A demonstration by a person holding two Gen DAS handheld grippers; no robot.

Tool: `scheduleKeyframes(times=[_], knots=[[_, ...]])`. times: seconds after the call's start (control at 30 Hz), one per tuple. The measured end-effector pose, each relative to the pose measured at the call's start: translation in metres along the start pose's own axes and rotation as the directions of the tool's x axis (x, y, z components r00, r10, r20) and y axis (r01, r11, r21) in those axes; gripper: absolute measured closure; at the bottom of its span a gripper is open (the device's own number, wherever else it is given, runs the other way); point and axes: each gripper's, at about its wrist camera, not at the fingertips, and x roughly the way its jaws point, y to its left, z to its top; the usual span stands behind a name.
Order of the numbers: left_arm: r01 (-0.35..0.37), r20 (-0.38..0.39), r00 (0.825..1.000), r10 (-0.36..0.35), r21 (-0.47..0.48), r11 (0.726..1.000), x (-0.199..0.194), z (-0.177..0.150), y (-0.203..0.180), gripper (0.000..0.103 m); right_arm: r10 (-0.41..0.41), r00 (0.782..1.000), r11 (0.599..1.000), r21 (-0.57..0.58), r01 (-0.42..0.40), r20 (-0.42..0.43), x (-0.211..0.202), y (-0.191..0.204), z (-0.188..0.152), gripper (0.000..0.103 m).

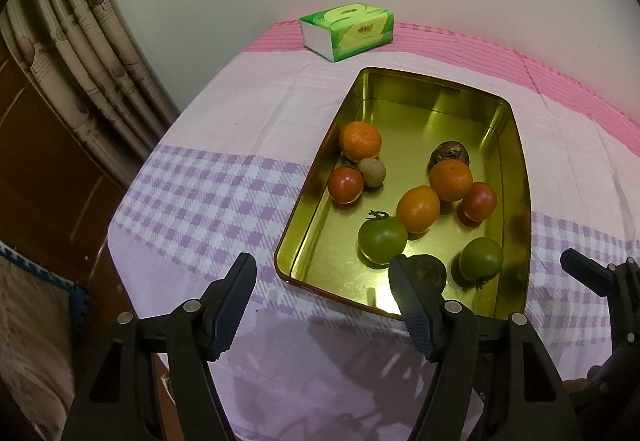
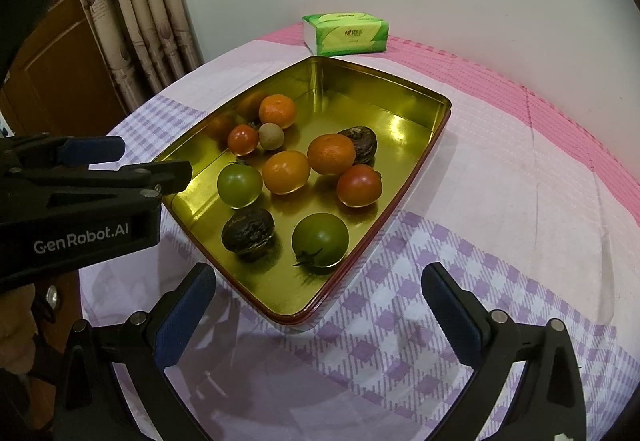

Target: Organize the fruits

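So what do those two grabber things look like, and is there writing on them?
Both are black plastic claws with two fingers each. The left gripper and the right gripper have ridged dark blue pads inside the fingers and small silver bolts at the joints. White letters on the left one's side read GenRobot.AI.

In the left wrist view, the left gripper's finger (image 1: 412, 305) is covering part of a dark wrinkled fruit (image 1: 430, 273) and the tray's near rim (image 1: 344, 297). The right gripper (image 1: 592, 277) is being cut off by the picture's edge.
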Motion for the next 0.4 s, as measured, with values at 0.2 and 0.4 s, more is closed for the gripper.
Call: scheduleKeyframes(times=[0.2,0.4], knots=[[0.01,-0.004,1.0,-0.01,-0.006,1.0,0.0006,0.0014,-0.0002,0.034,0.006,1.0,1.0,0.001,-0.006,0.0,-0.0003,0.0015,-0.0007,0.001],[0.018,-0.004,1.0,-0.018,-0.008,1.0,0.0002,0.0024,-0.0019,0.034,0.005,1.0,1.0,0.0,-0.005,0.0,-0.0005,0.0005,0.0,0.001]])
